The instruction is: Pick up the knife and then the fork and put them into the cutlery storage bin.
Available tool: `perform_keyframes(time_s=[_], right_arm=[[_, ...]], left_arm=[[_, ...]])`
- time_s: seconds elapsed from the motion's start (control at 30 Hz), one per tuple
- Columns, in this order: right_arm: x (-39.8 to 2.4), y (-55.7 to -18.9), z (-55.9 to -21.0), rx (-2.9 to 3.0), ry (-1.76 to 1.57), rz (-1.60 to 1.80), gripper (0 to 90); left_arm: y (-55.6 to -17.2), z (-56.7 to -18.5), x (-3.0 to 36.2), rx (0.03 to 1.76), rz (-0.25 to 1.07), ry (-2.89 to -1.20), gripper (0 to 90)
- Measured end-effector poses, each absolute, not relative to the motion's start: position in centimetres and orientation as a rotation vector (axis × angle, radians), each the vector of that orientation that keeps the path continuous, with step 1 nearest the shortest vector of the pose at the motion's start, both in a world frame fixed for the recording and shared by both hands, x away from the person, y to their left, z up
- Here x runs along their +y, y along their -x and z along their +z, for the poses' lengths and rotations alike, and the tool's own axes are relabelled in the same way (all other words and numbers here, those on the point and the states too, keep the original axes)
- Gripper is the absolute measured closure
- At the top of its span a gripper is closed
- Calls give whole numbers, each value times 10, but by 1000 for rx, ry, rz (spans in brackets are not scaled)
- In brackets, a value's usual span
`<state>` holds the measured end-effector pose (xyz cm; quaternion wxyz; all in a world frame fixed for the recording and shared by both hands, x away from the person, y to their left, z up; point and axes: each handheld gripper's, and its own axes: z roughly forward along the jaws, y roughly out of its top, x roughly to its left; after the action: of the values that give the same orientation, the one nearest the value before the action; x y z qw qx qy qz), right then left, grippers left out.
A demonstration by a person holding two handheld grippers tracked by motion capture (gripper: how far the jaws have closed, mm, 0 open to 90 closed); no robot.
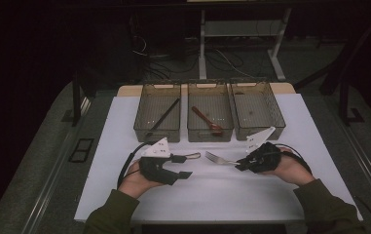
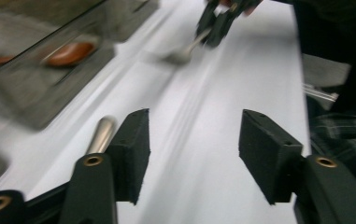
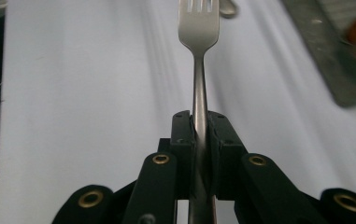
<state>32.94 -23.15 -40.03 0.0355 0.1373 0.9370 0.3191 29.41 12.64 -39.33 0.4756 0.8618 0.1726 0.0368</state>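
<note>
My right gripper [image 1: 244,165] is shut on the handle of a silver fork [image 1: 217,158], tines pointing left toward the middle of the white sheet. In the right gripper view the fork [image 3: 199,28] runs straight out from between the pressed pads [image 3: 200,135]. My left gripper [image 1: 185,166] stands open above the sheet with nothing between its jaws [image 2: 194,154]. A metal utensil [image 1: 193,156] lies on the sheet just outside its far jaw; its rounded handle [image 2: 102,134] shows beside that jaw. Farther off, the left gripper view catches the right gripper [image 2: 220,23] with the fork [image 2: 180,55].
Three clear bins stand in a row at the back of the sheet. The left bin [image 1: 139,127] holds a black stick [image 1: 163,116], the middle bin [image 1: 191,130] a brown spoon [image 1: 207,119], and the right bin [image 1: 275,124] looks bare. A white sheet [image 1: 212,195] covers the table.
</note>
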Motion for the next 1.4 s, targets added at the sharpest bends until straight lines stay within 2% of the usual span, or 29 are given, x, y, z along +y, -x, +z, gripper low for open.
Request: perform_keyframes(time_s=[0.37,0.93,1.4], right_arm=[[-262,-345,-389,2770,-679,1038,809],[-295,-385,-364,2558,-941,1075,809],[-309,-454,-358,2438,-1207,971,808]], left_arm=[[-284,-416,161,620,195,-2041,296],[-276,-435,170,751,246,-2019,17],[-275,-436,166,722,212,-2042,0]])
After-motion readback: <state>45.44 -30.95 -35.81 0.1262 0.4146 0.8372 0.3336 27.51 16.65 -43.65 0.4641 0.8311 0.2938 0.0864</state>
